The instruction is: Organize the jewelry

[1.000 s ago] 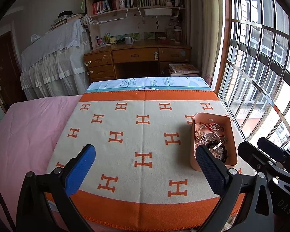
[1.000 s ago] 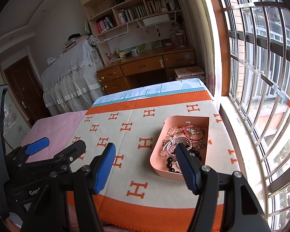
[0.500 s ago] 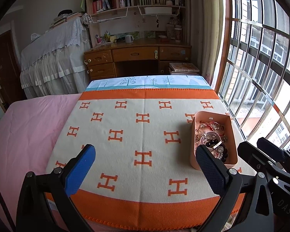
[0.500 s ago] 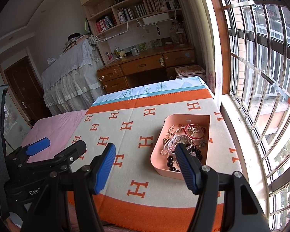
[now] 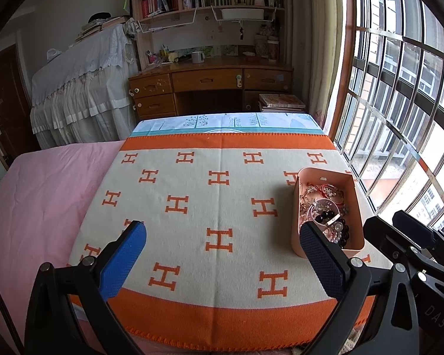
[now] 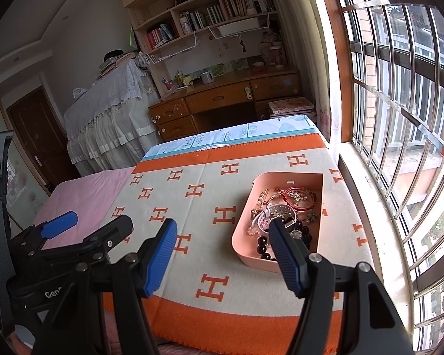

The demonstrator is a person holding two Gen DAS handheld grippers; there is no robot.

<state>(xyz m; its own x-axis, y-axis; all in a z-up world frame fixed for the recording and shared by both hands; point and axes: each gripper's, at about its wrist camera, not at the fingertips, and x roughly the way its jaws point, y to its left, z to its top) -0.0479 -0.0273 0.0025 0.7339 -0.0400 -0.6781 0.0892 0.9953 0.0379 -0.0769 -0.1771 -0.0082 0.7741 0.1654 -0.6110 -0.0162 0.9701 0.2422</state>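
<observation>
Bedroom, orange-and-cream blanket (image 5: 210, 207) on the bed: all the jewelry (image 6: 284, 216) sits heaped in one pink tray (image 6: 281, 176) by the window.
I hold my left gripper (image 5: 222, 251) and right gripper (image 6: 222, 245) spread wide, empty, above the blanket; nothing lies outside the tray, so this fits either jewelry gathered in or sorting still ahead.

One pink tray (image 6: 281, 177), one patterned blanket (image 5: 222, 216), two grippers (image 5: 222, 233) (image 6: 223, 230)

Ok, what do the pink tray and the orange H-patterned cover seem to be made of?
The pink tray looks like matte moulded plastic: smooth, thin walls, rounded corners. The cover looks like a woven wool-type blanket: soft nap, stitched orange edge, though the fibre is unclear.
</observation>
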